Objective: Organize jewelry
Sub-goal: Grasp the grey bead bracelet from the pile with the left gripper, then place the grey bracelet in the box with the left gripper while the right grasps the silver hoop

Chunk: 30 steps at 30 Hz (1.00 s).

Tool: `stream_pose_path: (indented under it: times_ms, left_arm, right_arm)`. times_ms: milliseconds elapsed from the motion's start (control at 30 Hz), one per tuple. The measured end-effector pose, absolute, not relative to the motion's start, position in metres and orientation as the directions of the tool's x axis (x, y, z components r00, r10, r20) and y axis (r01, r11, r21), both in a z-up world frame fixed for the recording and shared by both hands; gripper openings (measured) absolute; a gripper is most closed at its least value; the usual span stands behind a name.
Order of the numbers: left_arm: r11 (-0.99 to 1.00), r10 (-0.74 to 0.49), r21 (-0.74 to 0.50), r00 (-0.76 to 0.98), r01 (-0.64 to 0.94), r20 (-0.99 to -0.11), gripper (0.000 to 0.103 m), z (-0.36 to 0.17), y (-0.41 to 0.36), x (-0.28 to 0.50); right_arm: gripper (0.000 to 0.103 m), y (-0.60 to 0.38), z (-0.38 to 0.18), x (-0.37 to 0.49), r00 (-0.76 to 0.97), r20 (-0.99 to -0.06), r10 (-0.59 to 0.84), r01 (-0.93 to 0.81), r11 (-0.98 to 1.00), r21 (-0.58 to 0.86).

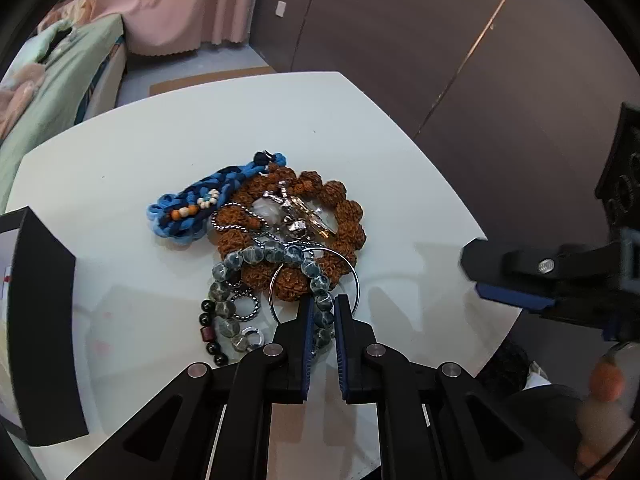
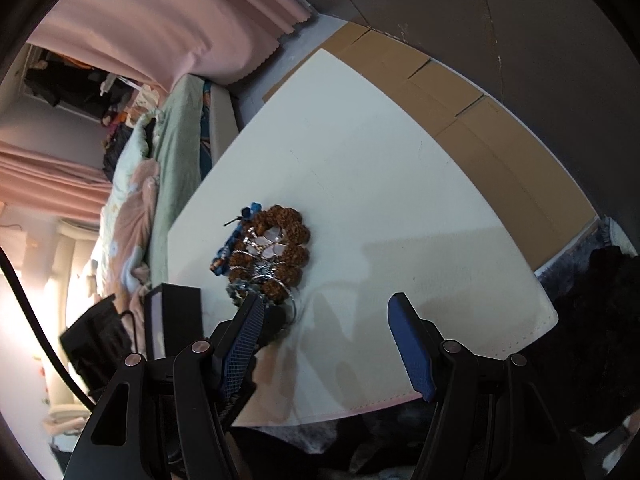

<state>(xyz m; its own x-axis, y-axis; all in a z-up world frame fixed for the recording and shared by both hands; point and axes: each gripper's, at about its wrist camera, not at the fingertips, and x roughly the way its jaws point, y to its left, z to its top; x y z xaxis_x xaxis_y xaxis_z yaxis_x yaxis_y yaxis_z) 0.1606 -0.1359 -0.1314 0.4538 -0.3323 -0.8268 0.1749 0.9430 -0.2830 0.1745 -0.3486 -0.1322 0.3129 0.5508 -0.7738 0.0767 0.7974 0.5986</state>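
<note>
A heap of jewelry lies on the white table [image 1: 120, 152]: a blue braided cord bracelet [image 1: 188, 208], a brown knobbly seed bracelet [image 1: 348, 216], a silver chain with pendants [image 1: 298, 210], a large silver hoop [image 1: 357, 280], and a grey-blue bead bracelet [image 1: 272, 251]. My left gripper [image 1: 323, 314] points down at the heap's near edge, shut on the grey-blue bead bracelet, with beads pinched between the blue pads. My right gripper [image 2: 326, 320] hangs open over bare table to the right of the heap [image 2: 272, 248], holding nothing; it also shows as the right gripper [image 1: 516, 280] in the left wrist view.
A black open box [image 1: 40, 320] stands at the table's left edge, also visible as the box [image 2: 176, 320]. Black beads [image 1: 208, 320] and small silver rings [image 1: 252, 336] lie beside the heap. A bed with green bedding [image 1: 48, 92] and pink curtains lie beyond; cardboard [image 2: 460, 92] covers the floor.
</note>
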Motion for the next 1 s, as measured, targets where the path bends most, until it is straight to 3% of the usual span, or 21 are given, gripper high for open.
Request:
stream_pose_path:
  times_ms: [367,733,867,1000]
  left_arm:
    - [0.902,-0.403,-0.414,0.586,0.125,-0.703,0.010,-0.071,-0.082,0.149]
    - [0.874,-0.396,-0.481,0.665,0.062,-0.633,0.010,-0.038,-0.019,0.130]
    - [0.873,-0.385,-0.485,0.691,0.056,-0.612,0.010,-0.025,-0.006,0.124]
    - [0.873,-0.367,-0.485,0.717,0.046,-0.593,0.010,-0.012,0.008,0.117]
  right_arm:
    - [0.065,-0.319,-0.145,0.180,0.239,-0.806,0.541,0.013,0.829,0.559]
    - [0.065,-0.263,-0.136,0.174,0.240,-0.869,0.432,-0.154,0.901,0.406]
    - [0.074,-0.242,-0.138,0.171,0.233,-0.887,0.399,-0.205,0.912,0.356]
    - [0.074,-0.223,-0.144,0.174,0.255,-0.922,0.292,-0.220,0.946,0.238]
